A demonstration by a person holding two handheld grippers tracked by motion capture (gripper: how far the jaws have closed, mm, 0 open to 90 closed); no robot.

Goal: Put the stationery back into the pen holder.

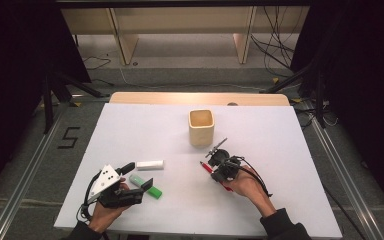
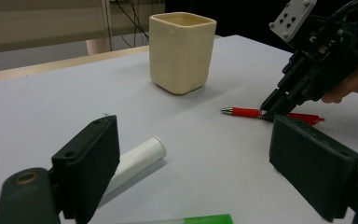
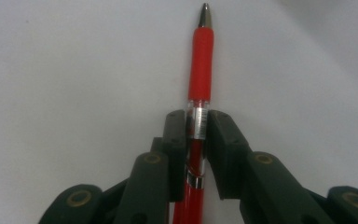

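Right gripper view showed the right tool clenched on a red pen lying flat on the white counter; a narrow grip could let it pivot when lifted.

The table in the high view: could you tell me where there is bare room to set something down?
The table is bare across its far left, beyond the white tube, and along the right edge past the cream cup. The near middle, between the green marker and the red pen, is also free. It is crowded around the left gripper and the right gripper.
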